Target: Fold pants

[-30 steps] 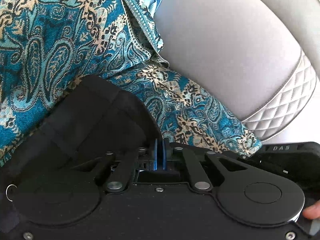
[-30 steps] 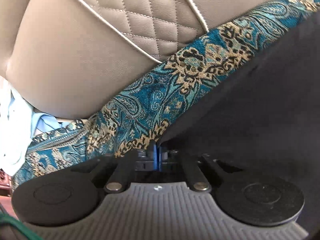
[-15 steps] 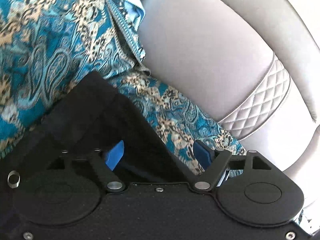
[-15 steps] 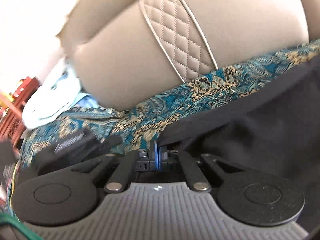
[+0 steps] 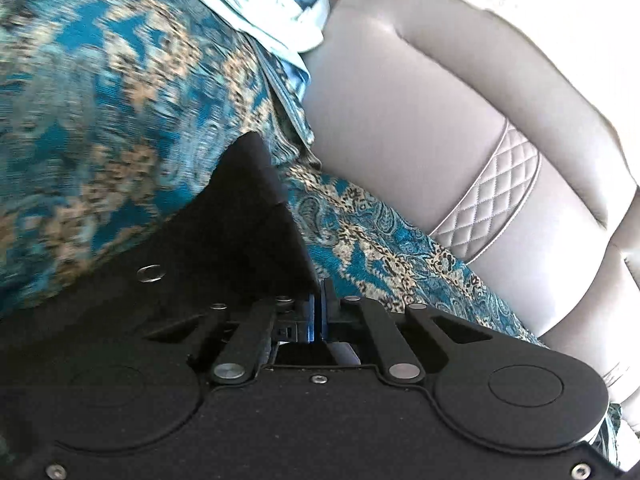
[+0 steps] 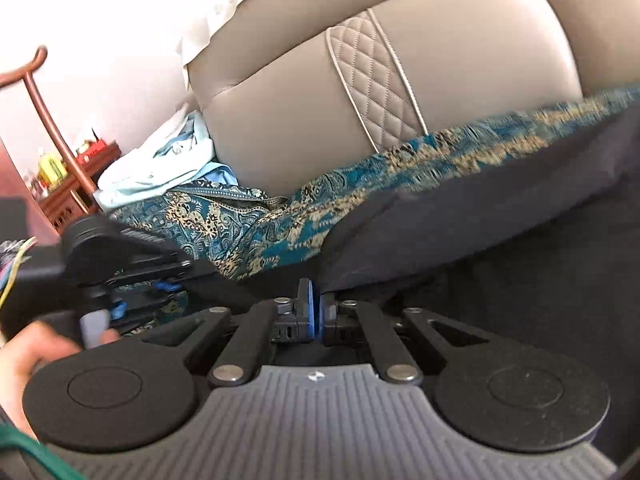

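Since half a second ago the left gripper (image 5: pixel 319 304) has snapped its blue pads back together, and they now pinch an edge of the black fabric pants (image 5: pixel 240 232); a second ago they were closed as well, then wide apart in between. Both cameras have swung, so more of the beige leather sofa back with its quilted stripe (image 5: pixel 440 128) shows than before.

The right gripper (image 6: pixel 316 312) has just been easing its jaws apart; a narrow slit shows between the blue pads, with the dark cloth edge sitting right at their tips, so whether they still pinch it cannot be told.

Taking the sofa back as the landmark: the pants lie in front of it on a teal paisley-patterned throw (image 5: pixel 100 100), a band of which separates them from the leather. A crumpled pale blue garment (image 5: pixel 272 12) is bunched against the sofa back's far end. Beside that end, in the right wrist view, stands a reddish wooden chair frame (image 6: pixel 52 120). A person's hand (image 6: pixel 28 360) grips the left gripper's handle.
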The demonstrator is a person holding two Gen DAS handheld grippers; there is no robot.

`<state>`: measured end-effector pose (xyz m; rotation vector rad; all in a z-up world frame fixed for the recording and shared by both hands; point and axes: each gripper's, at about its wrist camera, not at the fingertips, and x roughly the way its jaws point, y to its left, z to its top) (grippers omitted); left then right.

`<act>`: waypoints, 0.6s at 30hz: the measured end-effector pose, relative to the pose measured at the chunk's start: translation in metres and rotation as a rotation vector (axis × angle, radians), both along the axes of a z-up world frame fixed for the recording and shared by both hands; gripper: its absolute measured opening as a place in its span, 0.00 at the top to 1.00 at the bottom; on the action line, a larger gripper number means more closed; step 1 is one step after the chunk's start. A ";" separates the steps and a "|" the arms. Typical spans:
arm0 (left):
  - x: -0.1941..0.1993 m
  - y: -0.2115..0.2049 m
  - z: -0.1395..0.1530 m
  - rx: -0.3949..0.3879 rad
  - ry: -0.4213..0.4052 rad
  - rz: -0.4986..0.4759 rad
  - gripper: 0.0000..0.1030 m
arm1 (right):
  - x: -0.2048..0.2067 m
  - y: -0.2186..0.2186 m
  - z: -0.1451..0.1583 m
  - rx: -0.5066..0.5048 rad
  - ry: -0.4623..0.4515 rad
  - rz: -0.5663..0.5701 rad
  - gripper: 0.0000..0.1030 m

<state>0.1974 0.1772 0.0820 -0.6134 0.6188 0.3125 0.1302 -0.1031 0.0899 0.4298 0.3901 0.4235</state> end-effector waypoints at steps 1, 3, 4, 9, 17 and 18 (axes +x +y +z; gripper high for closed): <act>-0.010 0.000 0.002 0.007 -0.007 0.014 0.97 | -0.003 -0.005 -0.003 0.032 0.009 -0.003 0.84; -0.025 -0.001 0.006 0.031 -0.016 0.042 0.97 | -0.007 -0.015 -0.009 0.104 0.026 -0.017 0.71; -0.032 0.000 0.007 0.037 -0.019 0.051 0.97 | -0.008 -0.019 -0.011 0.124 0.034 -0.033 0.71; -0.046 0.003 0.006 0.033 0.001 0.052 0.97 | 0.000 -0.038 -0.020 0.194 0.066 -0.107 0.64; -0.059 0.001 0.007 0.034 -0.006 0.050 0.97 | 0.026 -0.083 -0.023 0.258 0.059 -0.254 0.42; -0.059 0.002 0.008 0.034 -0.009 0.051 0.97 | 0.031 -0.090 -0.022 0.265 0.062 -0.276 0.42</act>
